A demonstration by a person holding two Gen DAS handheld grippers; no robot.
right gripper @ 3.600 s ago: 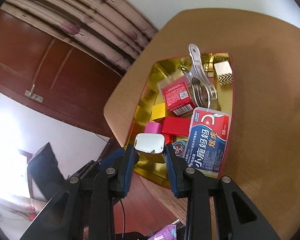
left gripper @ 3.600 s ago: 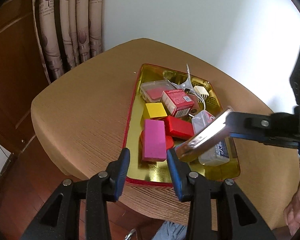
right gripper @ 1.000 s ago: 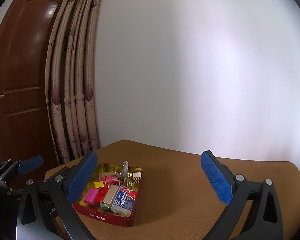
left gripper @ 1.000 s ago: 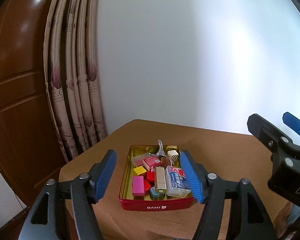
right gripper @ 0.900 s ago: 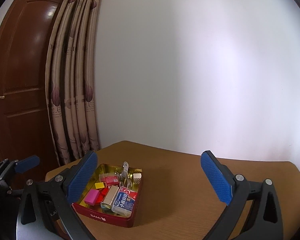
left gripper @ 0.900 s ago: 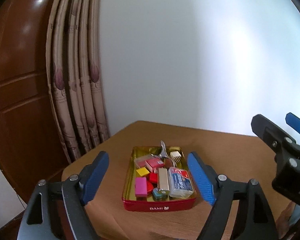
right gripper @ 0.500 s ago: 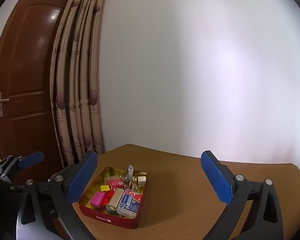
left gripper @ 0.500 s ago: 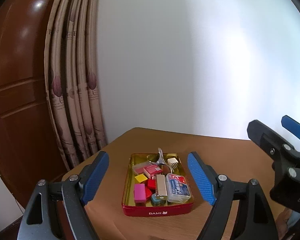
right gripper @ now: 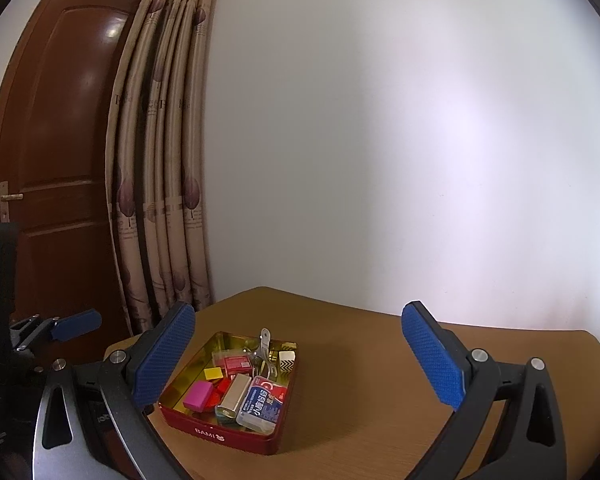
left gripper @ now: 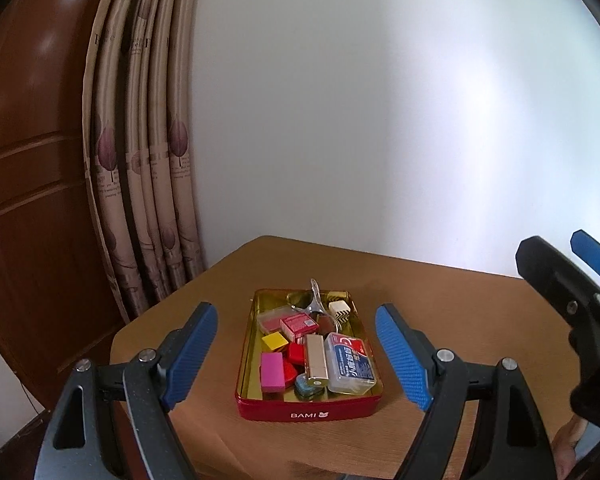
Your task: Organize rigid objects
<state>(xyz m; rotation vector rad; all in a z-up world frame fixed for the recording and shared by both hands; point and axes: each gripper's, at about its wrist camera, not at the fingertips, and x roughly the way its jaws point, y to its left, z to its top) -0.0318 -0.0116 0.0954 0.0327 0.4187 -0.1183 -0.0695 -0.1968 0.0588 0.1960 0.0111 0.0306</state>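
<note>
A red BAMI tin (left gripper: 308,410) (right gripper: 216,434) with a gold inside stands on the brown table. It holds several small things: a gold metal box (left gripper: 315,360) (right gripper: 234,394), a blue-and-white clear case (left gripper: 350,362) (right gripper: 262,404), a pink block (left gripper: 271,366) (right gripper: 198,395), a yellow block (left gripper: 275,341), a red carton (left gripper: 298,325) and a metal clip (left gripper: 315,300). My left gripper (left gripper: 296,354) is open and empty, held back from the tin. My right gripper (right gripper: 298,356) is open and empty, also held back, to the right of the left one.
The round-cornered wooden table (left gripper: 440,292) (right gripper: 380,380) stands against a white wall. A patterned curtain (left gripper: 148,160) and a brown wooden door (right gripper: 56,140) are to the left. The right gripper shows at the right edge of the left wrist view (left gripper: 572,300).
The right gripper let go of the gold metal box, which now lies in the tin. Both grippers opened wide and drew back and up from the tin.
</note>
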